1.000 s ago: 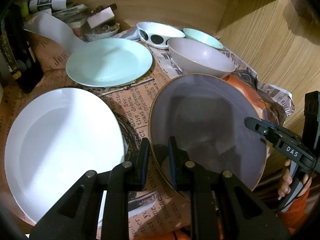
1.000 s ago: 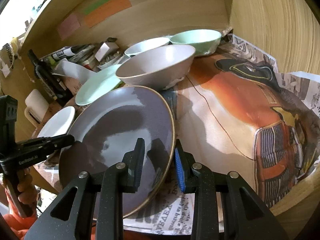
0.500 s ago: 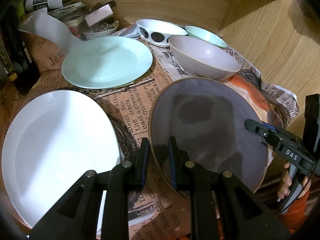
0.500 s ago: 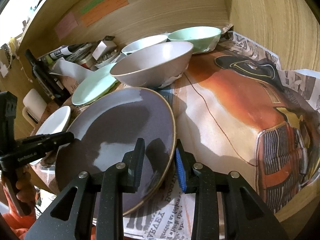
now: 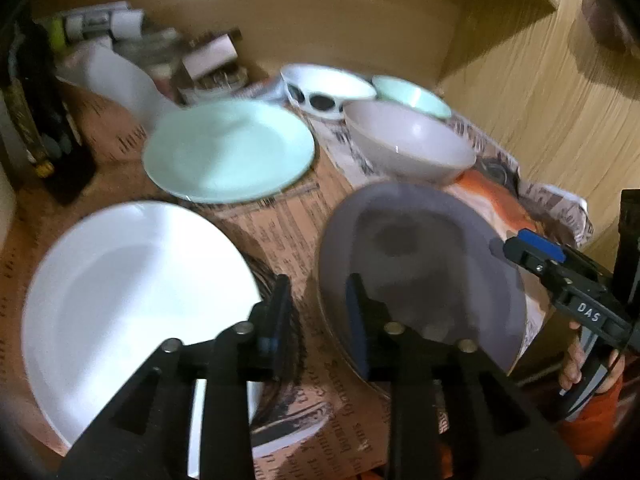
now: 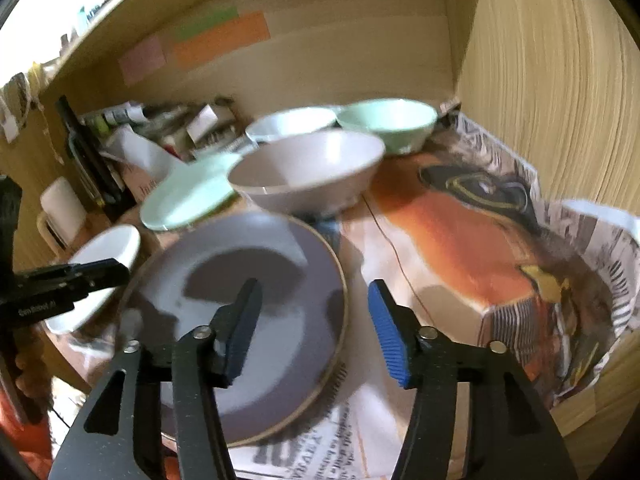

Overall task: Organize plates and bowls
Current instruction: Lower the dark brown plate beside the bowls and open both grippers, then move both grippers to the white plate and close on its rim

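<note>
Left wrist view puts the left gripper (image 5: 318,300) at 6 o'clock, its jaws opening with a narrow gap that straddles the near rim of the purple plate (image 5: 420,264); the pads look clear of the rim, though blur makes contact hard to judge. That plate lies flat on the newspaper (image 5: 288,220) at 4 o'clock. At 8 o'clock sits a white plate (image 5: 132,300), at 11 o'clock a mint plate (image 5: 228,150), and toward 1 o'clock 3 bowls: a grey bowl (image 5: 408,144), a spotted bowl (image 5: 326,90) and a mint bowl (image 5: 412,96) behind it. Right wrist view shows the right gripper (image 6: 316,320) at 6 o'clock, jaws opening wide, the plate's right rim between them and untouched
</note>
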